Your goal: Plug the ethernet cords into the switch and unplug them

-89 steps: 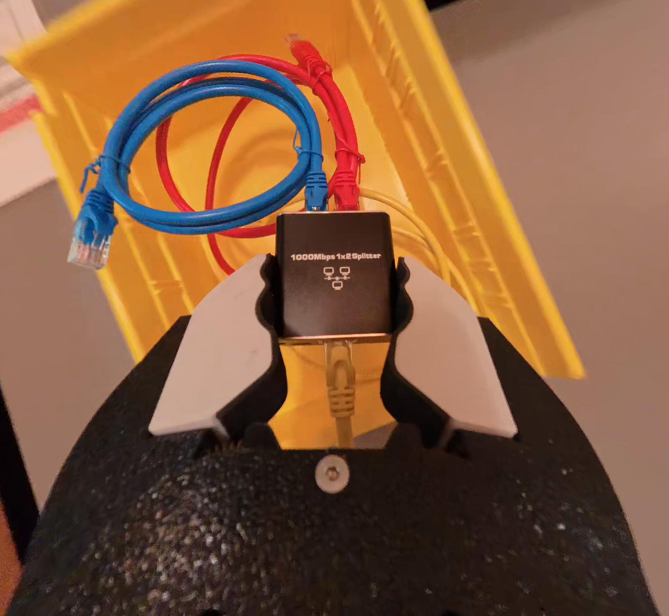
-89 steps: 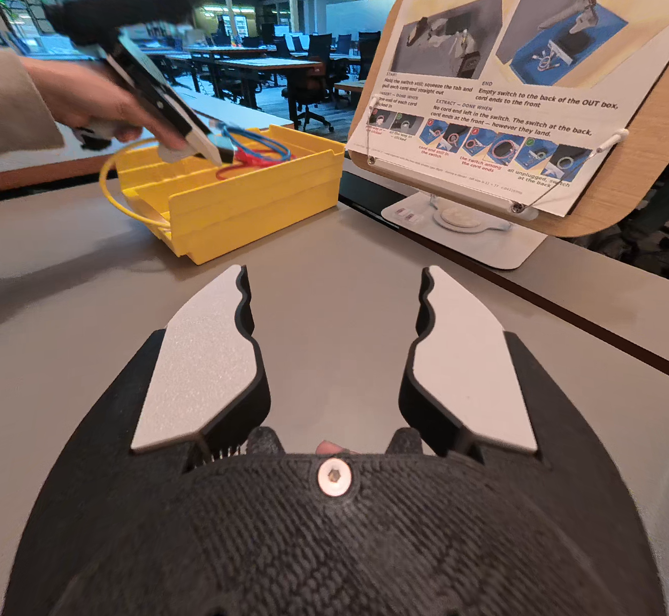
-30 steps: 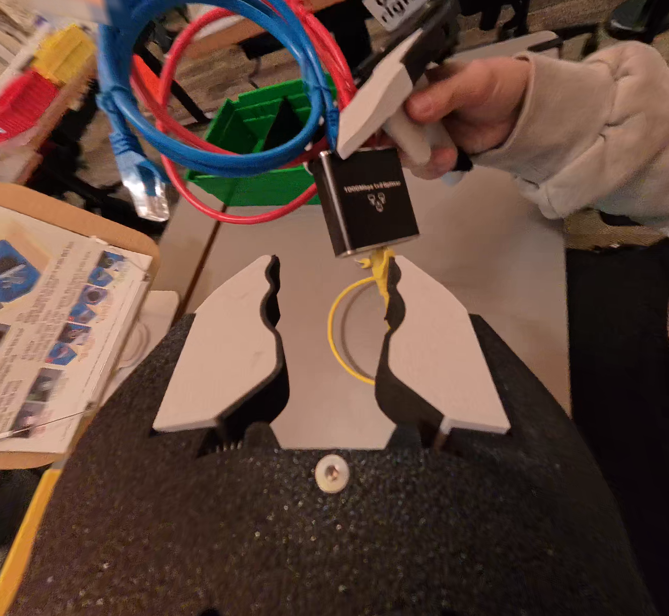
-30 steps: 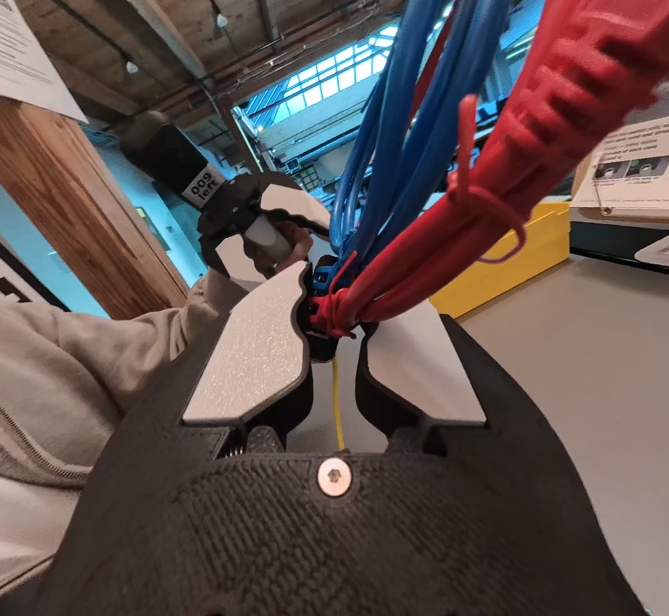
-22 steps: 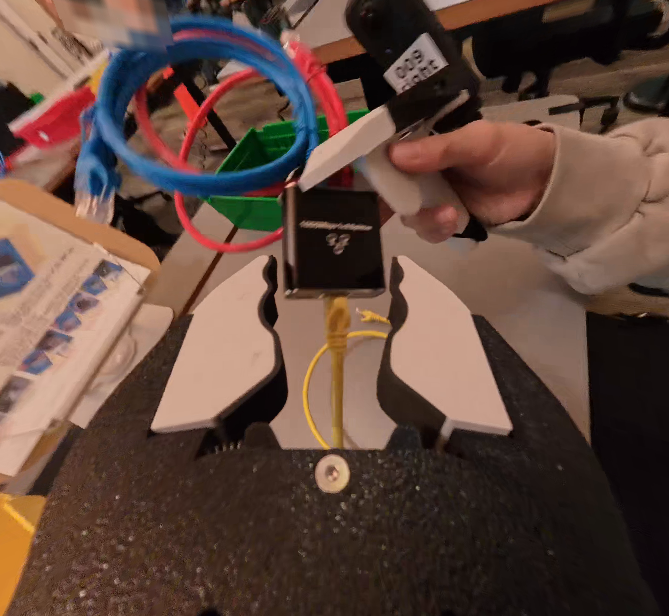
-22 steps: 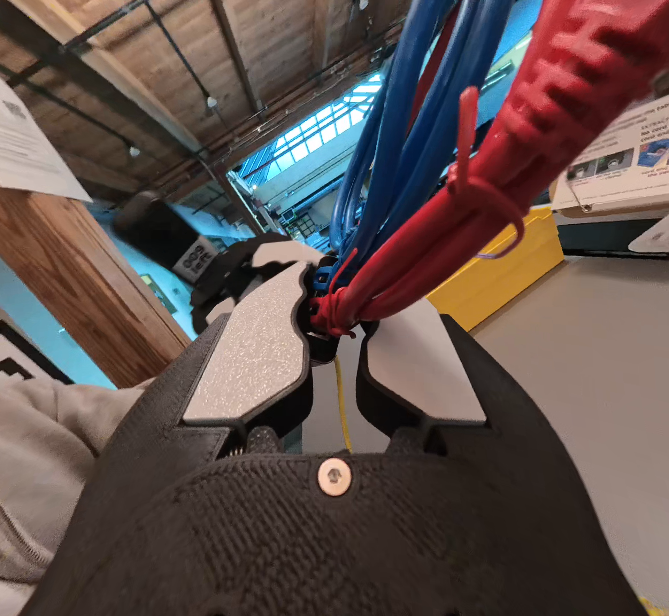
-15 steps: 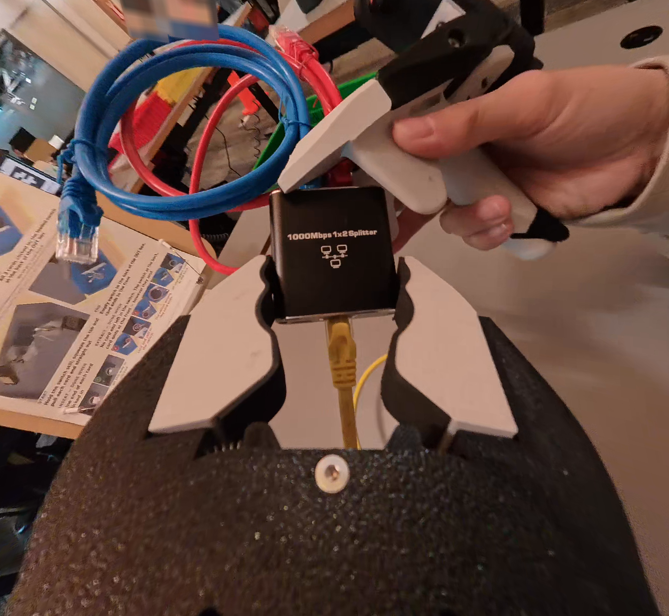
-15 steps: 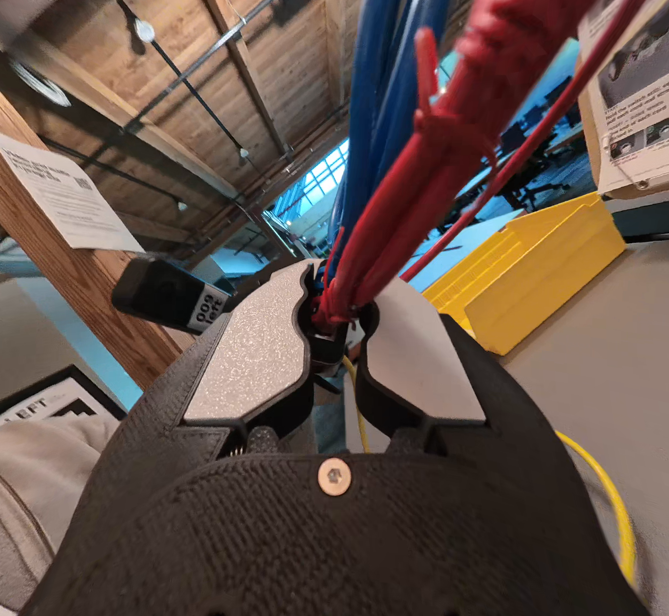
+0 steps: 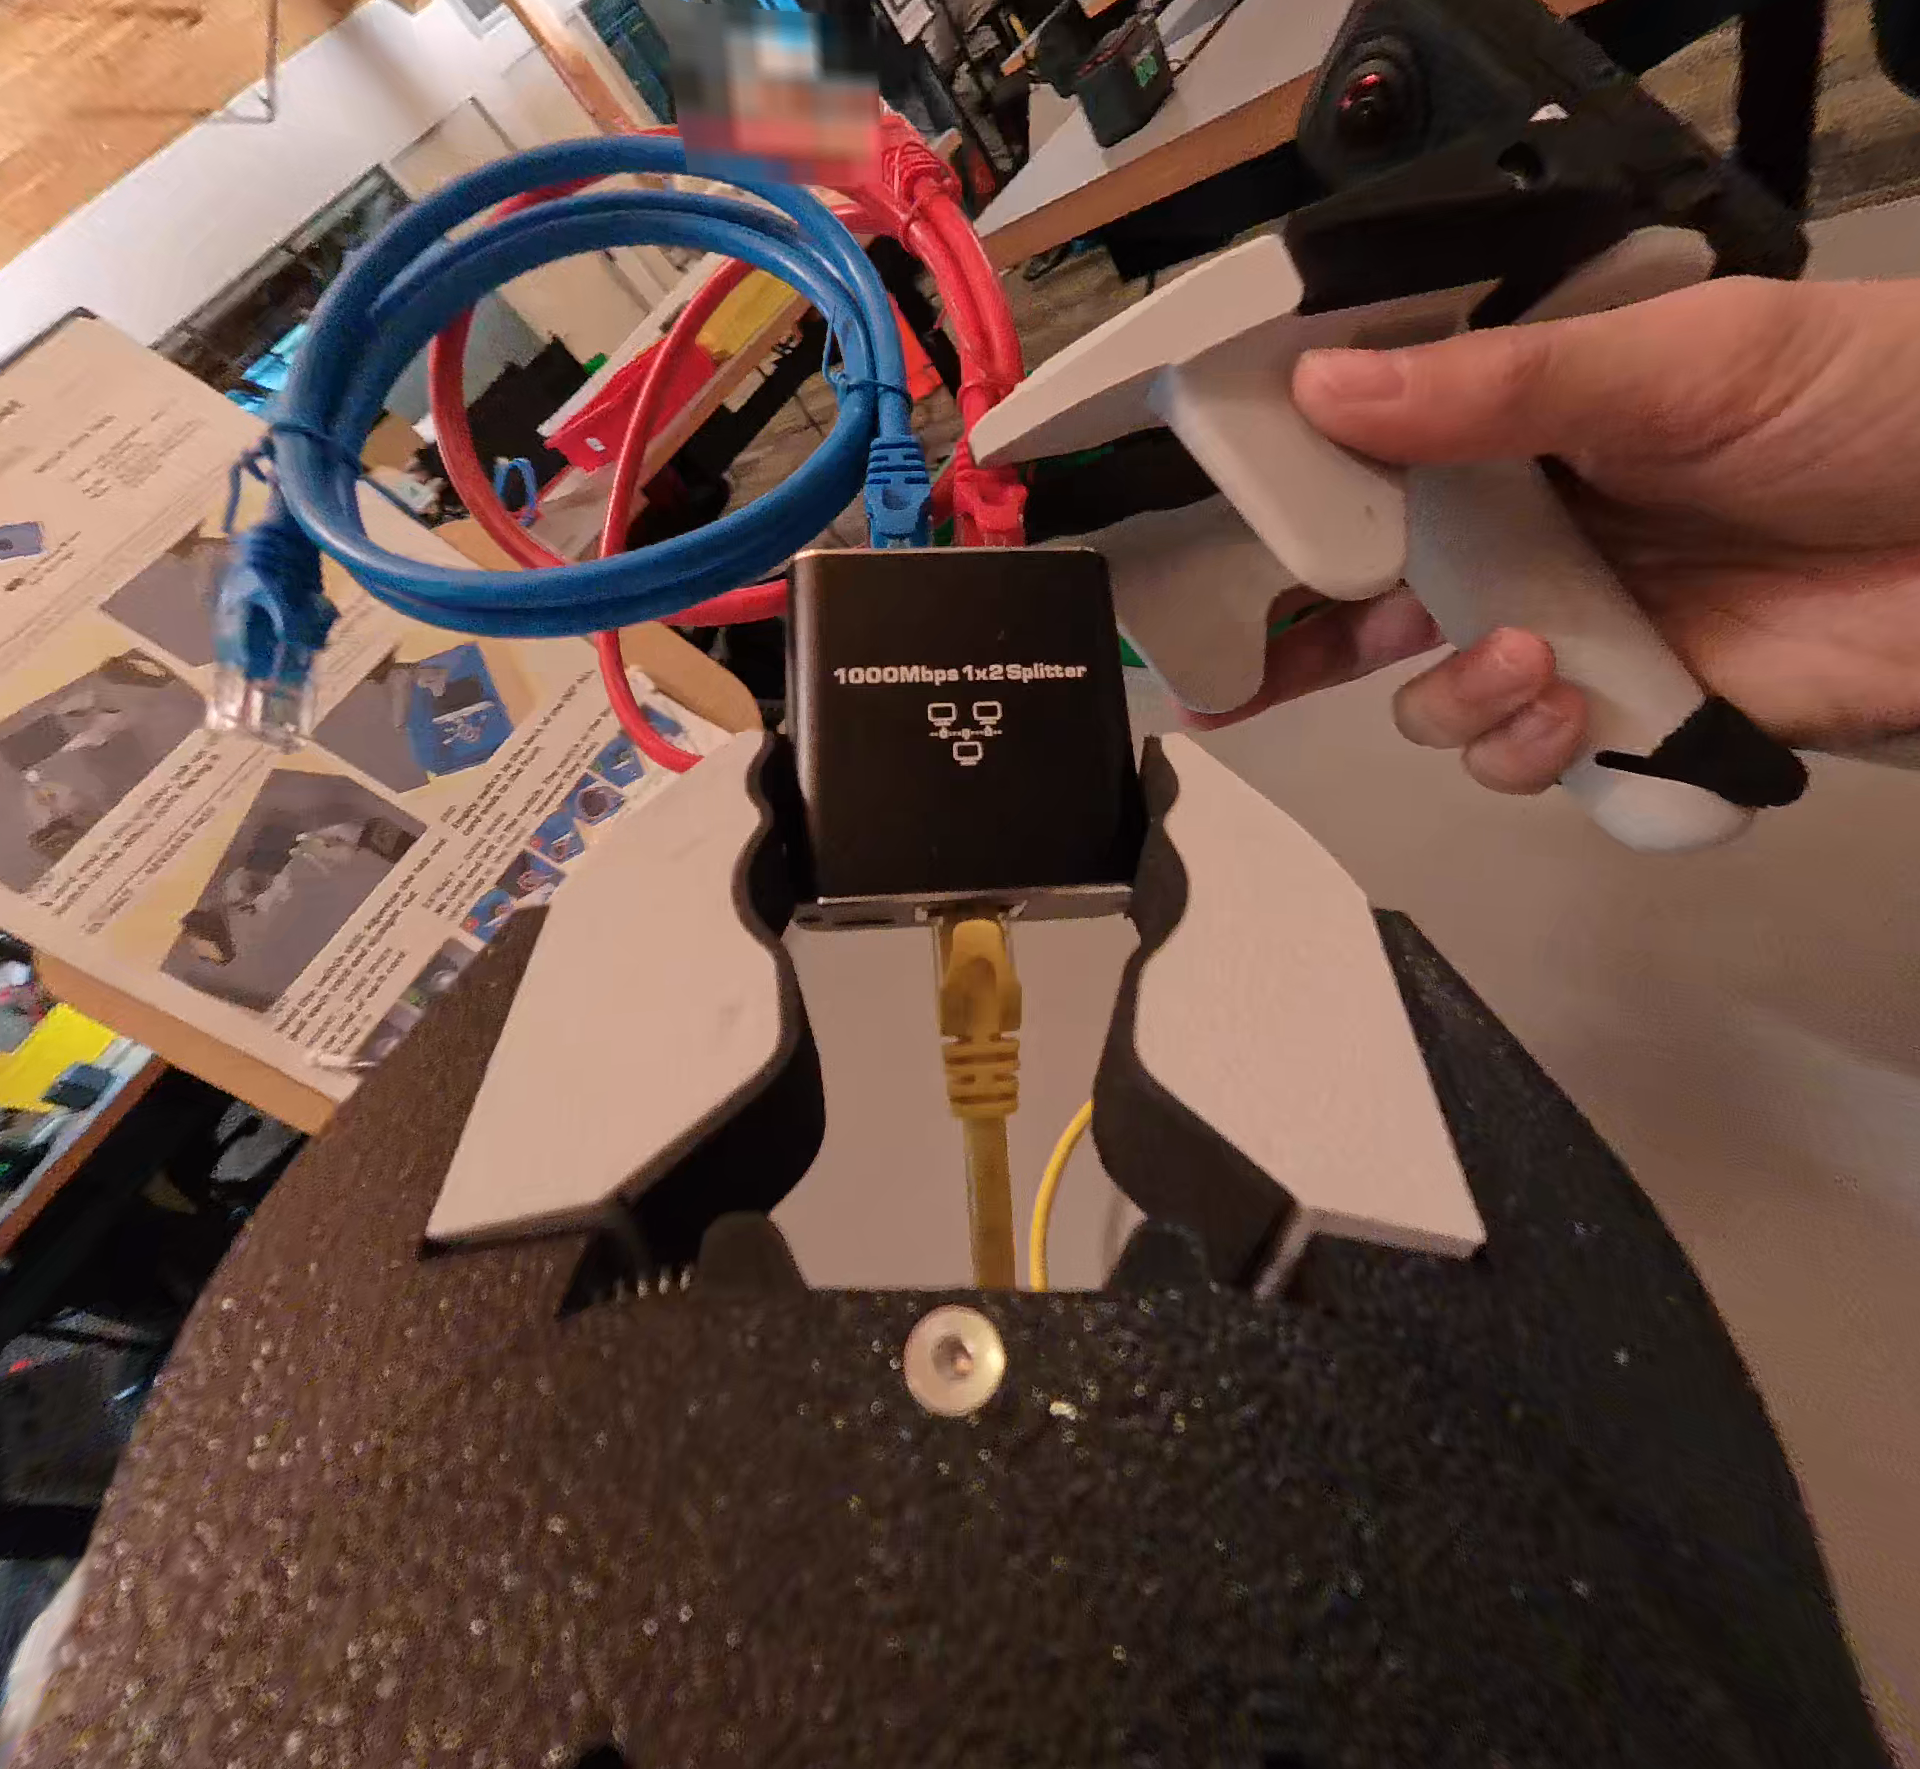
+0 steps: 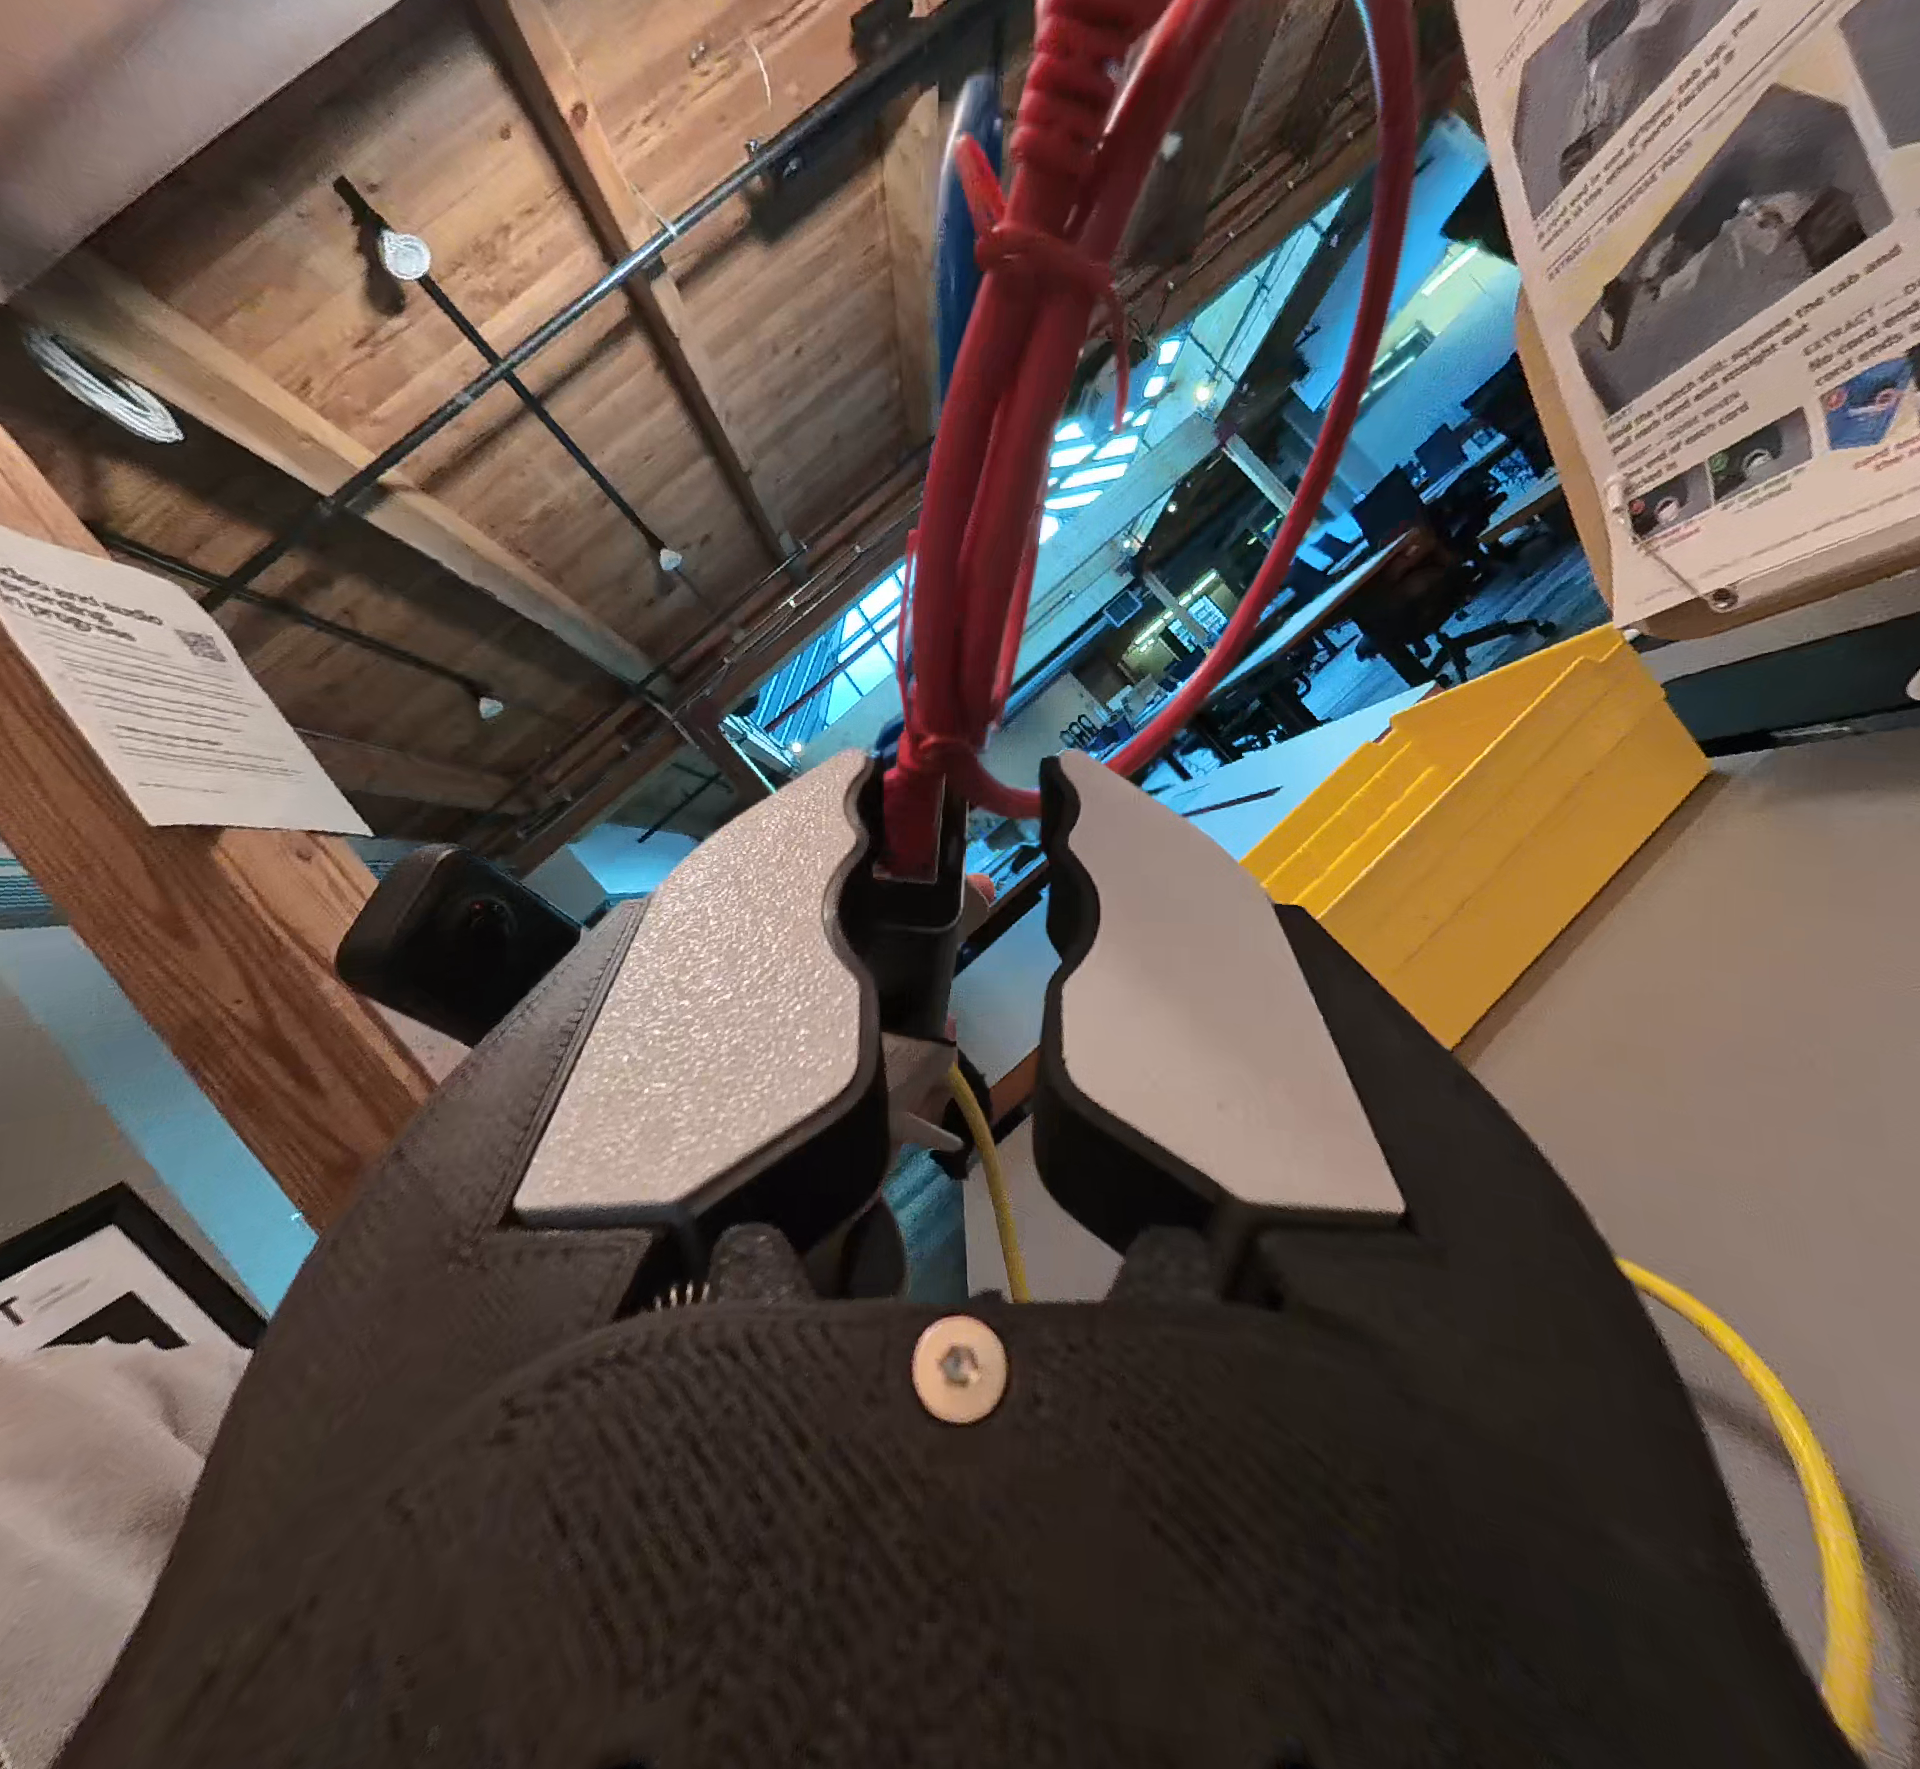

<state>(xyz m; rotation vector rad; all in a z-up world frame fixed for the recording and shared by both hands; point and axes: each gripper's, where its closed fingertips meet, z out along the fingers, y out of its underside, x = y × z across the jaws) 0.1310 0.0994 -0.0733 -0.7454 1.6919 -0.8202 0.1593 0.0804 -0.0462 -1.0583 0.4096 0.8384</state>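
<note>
While the left tongs [image 9: 961,831] clamp the black switch [image 9: 961,732] aloft above the bench [image 9: 1621,971] to steady it, the right tongs [image 10: 951,815], fingers apart, straddle the red cord [image 9: 982,498] plug, apparently for unplugging.

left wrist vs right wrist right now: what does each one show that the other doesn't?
Left wrist only: the small black metal switch box clamped top-up in the left gripper, the coiled blue ethernet cord plugged beside the red one, its free plug dangling, and the yellow plug in the near port.

Right wrist only: the yellow plastic bin on the grey table and the wooden ceiling; the right gripper has open jaws around the red plug.

Both: the coiled red ethernet cord, thin yellow ethernet cord, and instruction sheet.
</note>
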